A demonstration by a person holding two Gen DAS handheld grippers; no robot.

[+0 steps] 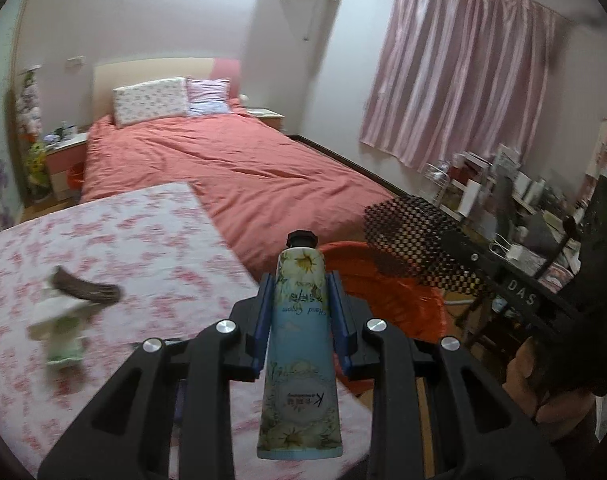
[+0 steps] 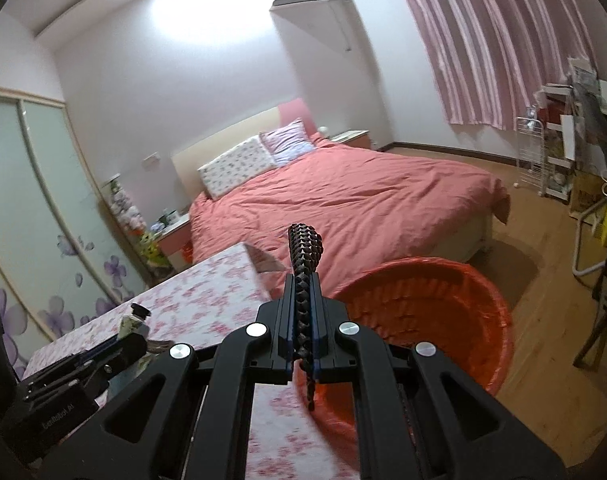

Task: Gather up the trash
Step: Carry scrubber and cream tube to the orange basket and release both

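My left gripper (image 1: 301,286) is shut on a hand cream tube (image 1: 299,344) with a black cap, held above the table edge. My right gripper (image 2: 302,280) is shut on a black honeycomb paper sheet (image 2: 303,256), seen edge-on; it shows as a wide black mesh in the left wrist view (image 1: 407,232), held over the bin. The bin (image 2: 443,320) is lined with an orange bag and stands by the table; it also shows in the left wrist view (image 1: 383,292). The left gripper and tube show in the right wrist view (image 2: 133,322).
The table with a pink floral cloth (image 1: 123,240) carries a brown strip (image 1: 87,286) and a crumpled white-green wrapper (image 1: 61,332). A bed with a red cover (image 2: 363,200) lies behind. Cluttered shelves (image 1: 523,200) stand at the right.
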